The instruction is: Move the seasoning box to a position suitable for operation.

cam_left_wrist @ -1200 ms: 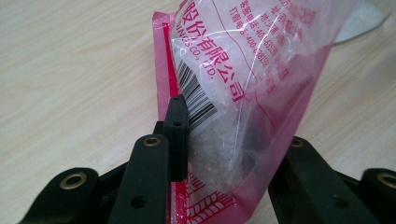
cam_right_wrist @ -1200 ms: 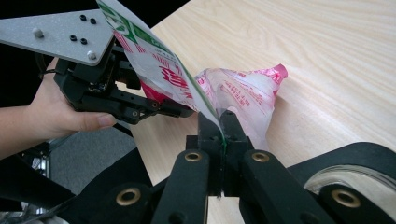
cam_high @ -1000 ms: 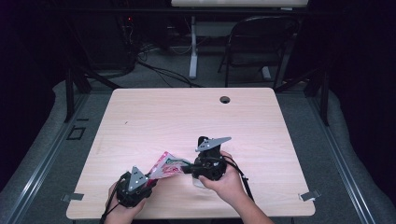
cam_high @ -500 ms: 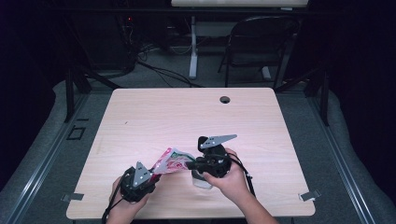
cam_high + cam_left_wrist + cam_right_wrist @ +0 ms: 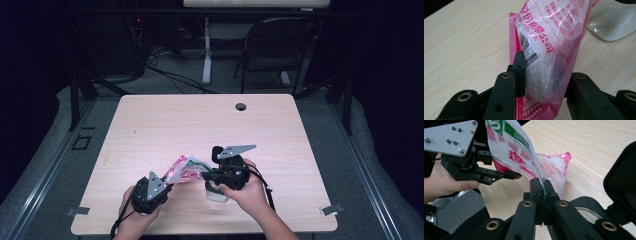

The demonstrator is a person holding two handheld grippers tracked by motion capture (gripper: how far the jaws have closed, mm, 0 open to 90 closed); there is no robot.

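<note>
A pink and clear plastic bag (image 5: 184,170) of white granules hangs between my two grippers over the front of the table. My left gripper (image 5: 166,185) is shut on the bag's filled lower part (image 5: 549,37), its pads pressing both sides beside the barcode. My right gripper (image 5: 206,173) is shut on the bag's thin printed top edge (image 5: 509,150), pinching the film flat between its jaws (image 5: 541,188). In the right gripper view the left gripper (image 5: 506,175) and the hand holding it sit at the upper left.
A clear glass dish (image 5: 218,196) stands on the table (image 5: 200,125) just under the right gripper, also seen as the dish (image 5: 614,25) behind the bag. A cable hole (image 5: 241,106) lies near the far edge. A chair (image 5: 280,50) stands beyond the table.
</note>
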